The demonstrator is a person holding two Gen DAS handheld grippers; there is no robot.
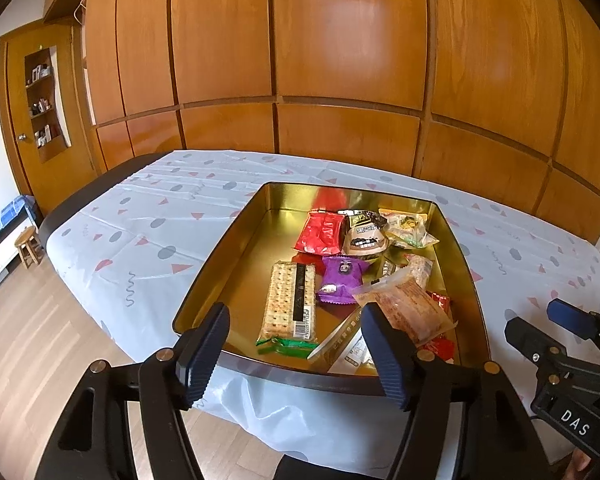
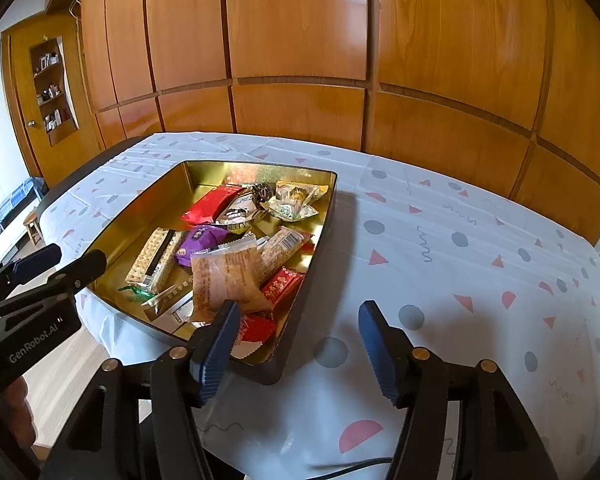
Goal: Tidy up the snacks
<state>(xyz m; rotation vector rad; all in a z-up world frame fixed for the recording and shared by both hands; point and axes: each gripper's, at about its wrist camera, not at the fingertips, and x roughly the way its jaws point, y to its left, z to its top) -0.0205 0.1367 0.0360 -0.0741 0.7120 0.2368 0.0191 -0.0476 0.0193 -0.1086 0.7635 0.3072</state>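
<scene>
A gold tin (image 1: 220, 248) (image 2: 140, 216) sits on the patterned tablecloth and holds several wrapped snacks. Among them are a long cracker pack (image 1: 290, 300) (image 2: 156, 256), a purple packet (image 1: 340, 276) (image 2: 200, 242), a red packet (image 1: 320, 232) (image 2: 210, 204) and a clear orange packet (image 1: 404, 308) (image 2: 224, 280). My left gripper (image 1: 295, 312) (image 2: 56, 260) hovers open at the tin's near edge, with nothing between its fingers. My right gripper (image 2: 299, 308) (image 1: 572, 316) is open too. It straddles the tin's near right corner, one finger over the snacks and one over the cloth.
The white tablecloth (image 2: 440, 264) with grey dots and pink triangles stretches bare to the right of the tin. Wooden wardrobe panels (image 1: 340, 60) stand behind the table. A small stool (image 1: 28, 246) and wood floor lie to the left. A dark cable (image 2: 352, 468) runs along the near edge.
</scene>
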